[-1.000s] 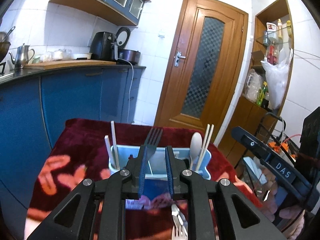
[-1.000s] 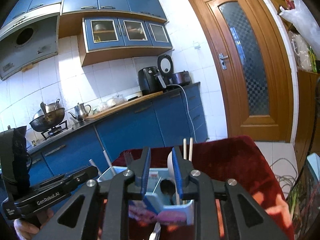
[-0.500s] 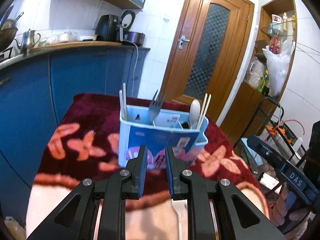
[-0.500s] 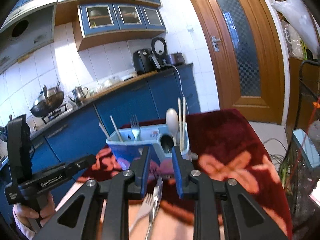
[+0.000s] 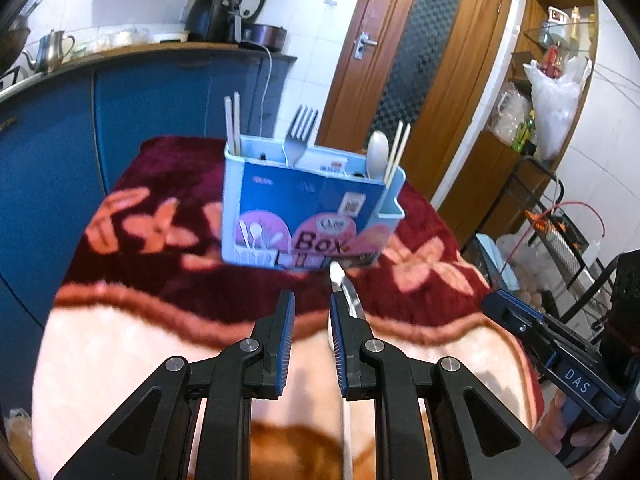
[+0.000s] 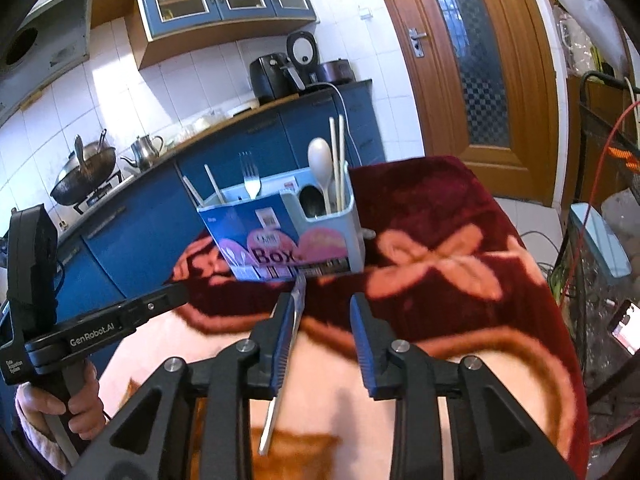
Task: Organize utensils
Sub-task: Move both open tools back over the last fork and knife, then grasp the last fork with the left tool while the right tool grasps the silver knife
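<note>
Kitchen, blue cabinets (image 5: 52, 152); flowered maroon blanket (image 5: 160, 280), perhaps over table.

My left-hand camera sits just behind my left gripper (image 5: 311, 307), tilted down over the blanketed table toward the utensil box (image 5: 308, 216), which stands near and straight ahead. My right-hand camera rides behind my right gripper (image 6: 322, 312), whose jaws are opening, and meets that box (image 6: 280, 236) from its right front corner. Both views share the box, the blanket before it, the blue counter and the wooden door behind it, and each catches the other gripper beside the box
</note>
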